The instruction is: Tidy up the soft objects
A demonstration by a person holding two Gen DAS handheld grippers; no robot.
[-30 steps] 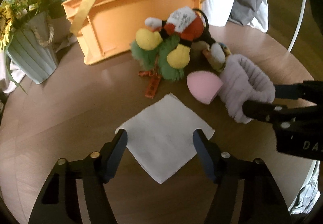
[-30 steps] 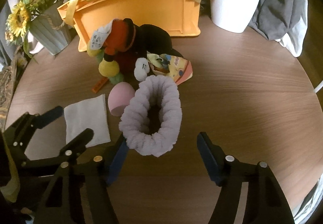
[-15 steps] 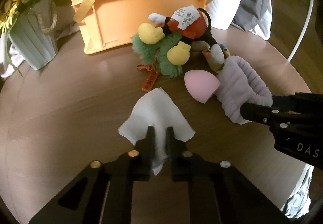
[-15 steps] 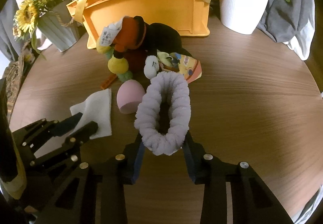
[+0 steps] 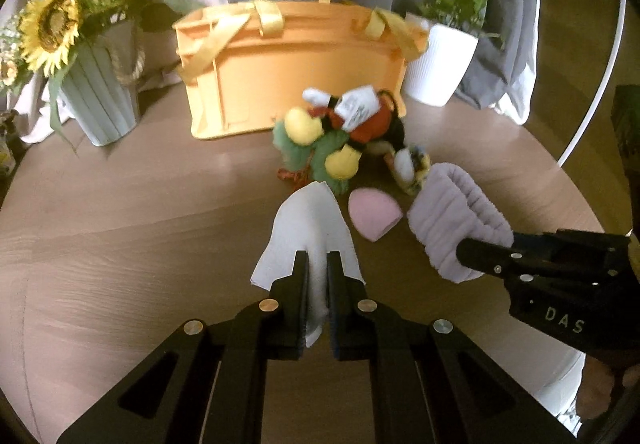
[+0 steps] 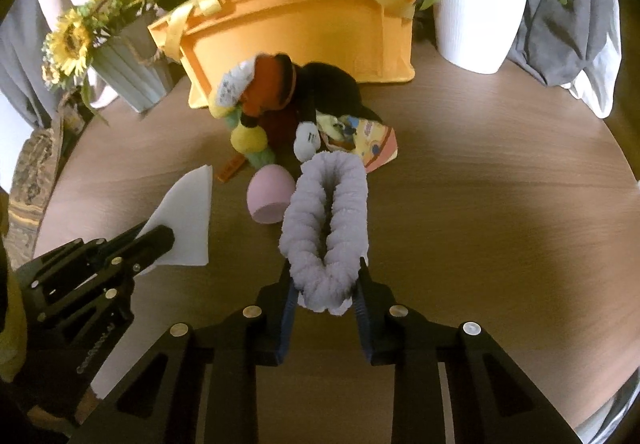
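My left gripper is shut on a white cloth and holds it lifted off the table; the cloth also shows in the right wrist view. My right gripper is shut on a fluffy lilac headband, also raised; it shows in the left wrist view at right. A pink sponge lies on the table between them. A plush toy pile lies before the orange basket.
A sunflower vase stands at the back left and a white plant pot at the back right of the round wooden table. Grey and white fabric hangs behind. A small orange tag lies by the plush.
Both grippers closed, the left on the white cloth, the right on the headband, and have lifted them off the table. The view has risen and tilted toward the basket.
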